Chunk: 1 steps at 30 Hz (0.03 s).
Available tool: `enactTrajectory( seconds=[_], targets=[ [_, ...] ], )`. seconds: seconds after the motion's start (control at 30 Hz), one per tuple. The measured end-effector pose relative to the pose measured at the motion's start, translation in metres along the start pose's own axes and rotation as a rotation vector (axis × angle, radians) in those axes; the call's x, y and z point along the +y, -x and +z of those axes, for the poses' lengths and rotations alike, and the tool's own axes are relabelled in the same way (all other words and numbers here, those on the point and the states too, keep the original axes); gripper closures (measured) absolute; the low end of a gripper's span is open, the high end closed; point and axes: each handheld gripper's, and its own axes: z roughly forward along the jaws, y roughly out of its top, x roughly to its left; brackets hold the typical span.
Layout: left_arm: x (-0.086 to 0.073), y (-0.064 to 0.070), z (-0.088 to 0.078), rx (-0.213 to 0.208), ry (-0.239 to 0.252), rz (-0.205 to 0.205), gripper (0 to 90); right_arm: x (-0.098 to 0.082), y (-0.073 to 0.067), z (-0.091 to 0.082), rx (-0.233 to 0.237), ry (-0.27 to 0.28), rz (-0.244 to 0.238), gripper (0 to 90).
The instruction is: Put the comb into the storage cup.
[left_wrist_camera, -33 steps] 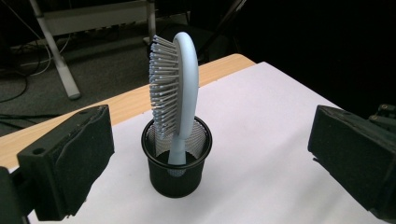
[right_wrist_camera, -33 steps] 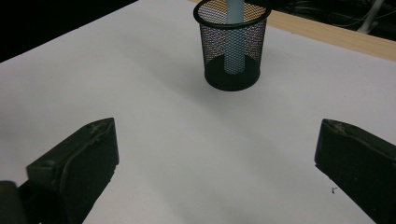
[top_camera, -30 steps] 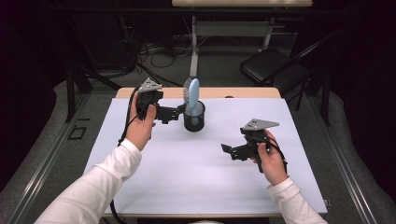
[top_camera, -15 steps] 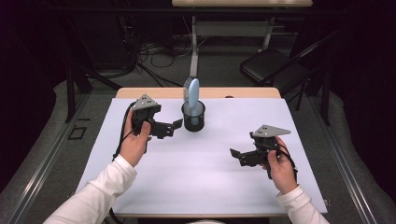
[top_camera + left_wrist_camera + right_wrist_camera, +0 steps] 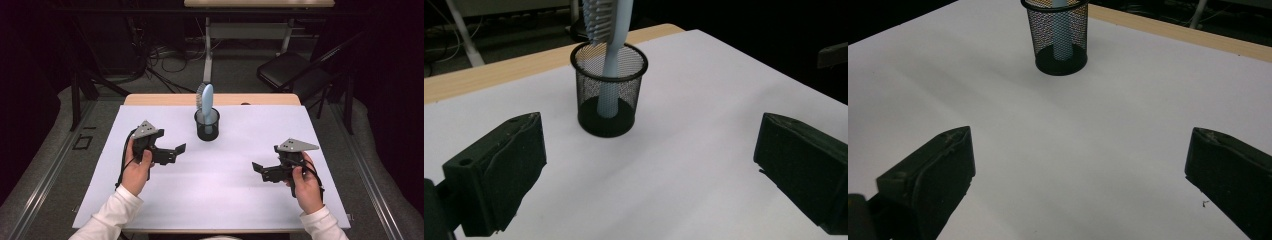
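Nothing here can be read; the mesh cup [image 5: 207, 125], the brush [image 5: 205, 100] standing in it, the white table cover [image 5: 215, 185] and both sets of black jaws carry no lettering, label, brand or number that I can make out.

A dim workroom around one lit table

The table [image 5: 150, 99] has a pale wooden top with a white sheet [image 5: 220, 185] spread over most of it, bright against the dark surroundings. Grey carpet floor [image 5: 45, 170] lies on both sides, crossed by metal rails [image 5: 372, 185]. Behind the table, black cables [image 5: 165, 75] tangle on the floor near a white table leg [image 5: 208, 50], and a black folding chair [image 5: 290, 70] stands at the right.
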Motion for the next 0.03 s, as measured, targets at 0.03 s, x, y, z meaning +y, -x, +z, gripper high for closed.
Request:
enactTrajectory(
  seconds=[0.03],
  targets=[
    [-0.0029,-0.0018,-0.0013,0.002,0.0,-0.005,0.6,-0.0003,0.0004,-0.0007,-0.004,0.002,0.0,0.0]
  ],
)
